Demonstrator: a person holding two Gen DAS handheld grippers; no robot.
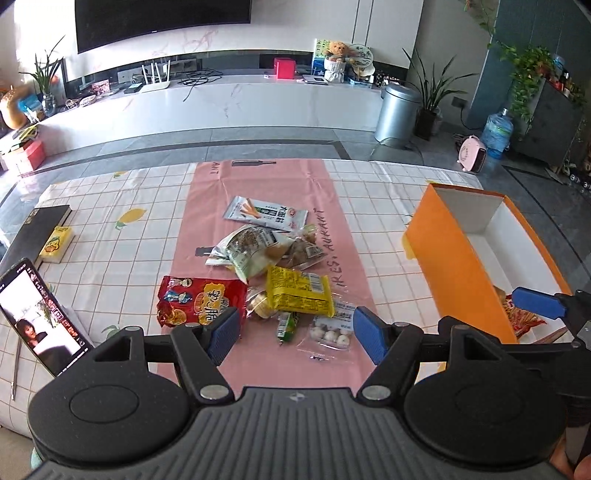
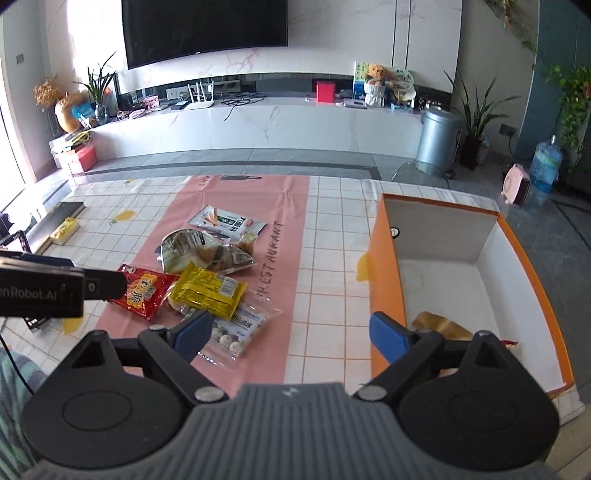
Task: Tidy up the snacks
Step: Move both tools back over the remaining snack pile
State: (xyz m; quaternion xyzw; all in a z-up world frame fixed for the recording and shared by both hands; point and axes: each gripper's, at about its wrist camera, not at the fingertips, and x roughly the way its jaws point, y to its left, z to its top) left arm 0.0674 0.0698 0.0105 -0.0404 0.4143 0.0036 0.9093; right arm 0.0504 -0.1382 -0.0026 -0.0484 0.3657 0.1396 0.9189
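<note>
Left gripper: wide open, empty, above snack pile.
Right gripper: wide open, empty, beside orange box.

My home living room: a large wall-mounted television above a long marble media console carrying a Wi-Fi router and teddy bear. Potted plants, a pedal bin and a water jug stand on the tiled floor.
</note>
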